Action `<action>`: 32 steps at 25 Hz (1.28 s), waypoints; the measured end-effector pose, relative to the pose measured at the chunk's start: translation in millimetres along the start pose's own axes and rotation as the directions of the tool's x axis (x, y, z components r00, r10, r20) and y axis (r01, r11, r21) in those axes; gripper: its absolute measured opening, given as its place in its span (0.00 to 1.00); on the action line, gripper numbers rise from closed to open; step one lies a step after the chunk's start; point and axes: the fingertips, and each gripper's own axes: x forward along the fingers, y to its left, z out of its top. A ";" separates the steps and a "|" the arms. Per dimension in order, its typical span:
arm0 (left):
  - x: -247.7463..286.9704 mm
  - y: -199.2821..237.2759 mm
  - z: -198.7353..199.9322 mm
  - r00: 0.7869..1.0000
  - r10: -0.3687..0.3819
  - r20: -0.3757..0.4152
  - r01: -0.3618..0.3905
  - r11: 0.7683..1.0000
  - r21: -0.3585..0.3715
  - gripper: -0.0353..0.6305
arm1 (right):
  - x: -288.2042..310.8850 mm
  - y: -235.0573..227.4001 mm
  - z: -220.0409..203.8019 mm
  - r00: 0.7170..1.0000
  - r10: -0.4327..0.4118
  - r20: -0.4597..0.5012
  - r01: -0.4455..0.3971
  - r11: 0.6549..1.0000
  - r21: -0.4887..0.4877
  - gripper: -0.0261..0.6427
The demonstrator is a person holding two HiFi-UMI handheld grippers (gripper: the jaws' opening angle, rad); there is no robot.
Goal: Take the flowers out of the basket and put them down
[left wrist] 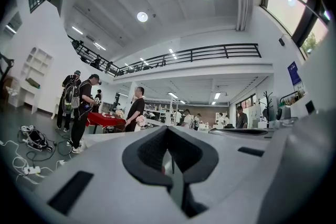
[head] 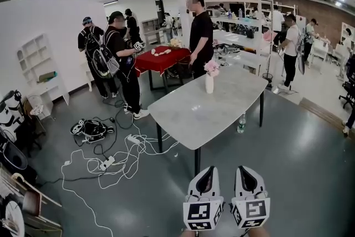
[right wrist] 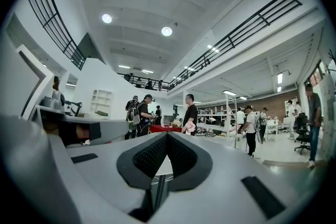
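Observation:
Pink flowers (head: 211, 67) stand in a slim white vase (head: 209, 84) at the far end of a grey table (head: 199, 111); I see no basket. My left gripper (head: 206, 172) and right gripper (head: 246, 171) hang side by side short of the table's near corner, both shut and empty. The left gripper view shows the left gripper (left wrist: 169, 136) with jaws together, the flowers (left wrist: 140, 121) small and far off. In the right gripper view the right gripper (right wrist: 167, 139) is shut too, the flowers (right wrist: 189, 126) beyond it.
A person in black (head: 199, 36) stands behind the table's far end, beside a red-covered table (head: 162, 58). Two people with backpacks (head: 113, 58) stand to the left. White cables (head: 111, 161) and a bag (head: 91, 129) lie on the floor. A bottle (head: 241, 123) stands under the table's right side.

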 end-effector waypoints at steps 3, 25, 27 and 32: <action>7.4 6.2 -1.0 1.000 -0.008 -0.001 0.008 1.000 -0.009 0.06 | 7.6 0.5 0.2 1.000 -0.002 0.014 0.001 1.000 0.028 0.06; 98.0 39.5 -31.7 0.999 0.009 -0.042 -0.010 1.000 -0.022 0.06 | 88.6 -53.8 -26.9 0.999 -0.047 0.002 0.047 0.996 0.082 0.06; 116.9 41.8 -31.1 0.999 0.018 -0.043 -0.019 1.000 -0.024 0.06 | 104.6 -64.4 -25.0 0.999 -0.039 0.001 0.039 0.996 0.078 0.06; 163.6 35.4 -22.6 0.999 0.026 -0.037 -0.027 0.999 -0.020 0.06 | 140.5 -100.3 -16.1 1.000 -0.026 -0.003 0.026 0.997 0.070 0.06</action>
